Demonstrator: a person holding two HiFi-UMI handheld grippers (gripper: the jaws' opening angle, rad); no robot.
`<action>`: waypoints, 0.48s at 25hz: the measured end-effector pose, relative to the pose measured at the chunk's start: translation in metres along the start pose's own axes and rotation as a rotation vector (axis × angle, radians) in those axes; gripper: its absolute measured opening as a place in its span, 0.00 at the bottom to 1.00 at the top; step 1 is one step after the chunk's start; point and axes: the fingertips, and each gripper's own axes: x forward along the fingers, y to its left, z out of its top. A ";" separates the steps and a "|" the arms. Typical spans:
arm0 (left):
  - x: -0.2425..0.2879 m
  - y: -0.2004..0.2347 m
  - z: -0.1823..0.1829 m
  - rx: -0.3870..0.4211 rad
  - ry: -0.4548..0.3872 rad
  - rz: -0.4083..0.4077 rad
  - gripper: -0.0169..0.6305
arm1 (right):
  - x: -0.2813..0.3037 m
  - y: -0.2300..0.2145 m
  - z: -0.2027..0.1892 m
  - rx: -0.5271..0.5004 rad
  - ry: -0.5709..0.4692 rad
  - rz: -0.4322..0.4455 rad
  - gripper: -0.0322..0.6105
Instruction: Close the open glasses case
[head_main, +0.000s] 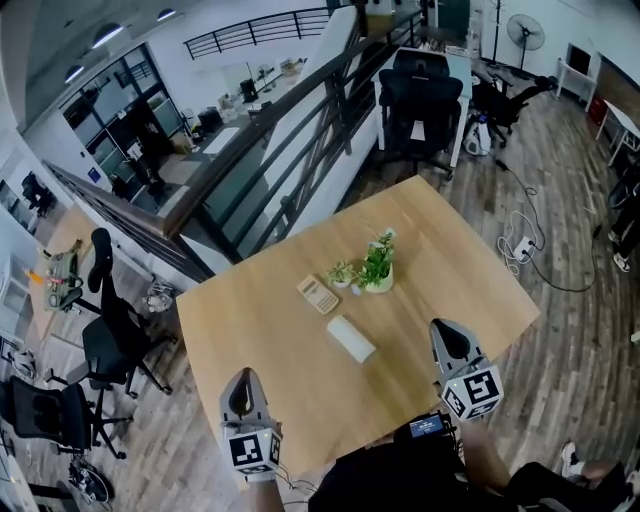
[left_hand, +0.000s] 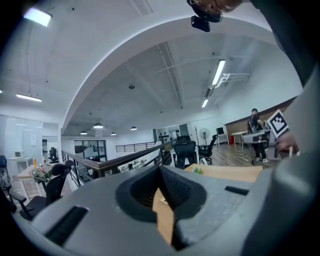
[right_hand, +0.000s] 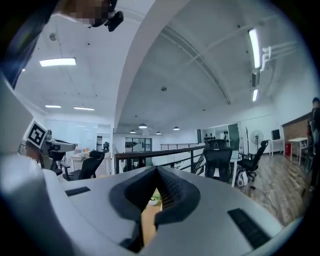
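Only the head view shows the glasses case; left tool and right tool are clenched.

Grey left gripper and right gripper are each carrying a black-and-white marker cube behind the jaws; the person is wearing black.

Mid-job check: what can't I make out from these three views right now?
- White case: head view, too small to tell whether its lid is fully shut.
- Tabletop: both gripper views, mostly blocked by the jaws themselves.
- Tan object by the plants: head view, too small to identify.
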 end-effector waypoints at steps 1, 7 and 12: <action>0.001 -0.001 0.004 0.008 -0.006 0.002 0.02 | -0.005 0.000 0.009 -0.014 -0.023 -0.002 0.07; 0.002 -0.009 0.022 0.037 -0.035 -0.014 0.03 | -0.010 -0.001 0.026 -0.028 -0.062 -0.003 0.07; 0.003 -0.013 0.024 0.032 -0.038 -0.012 0.03 | -0.010 0.005 0.028 -0.056 -0.065 0.007 0.07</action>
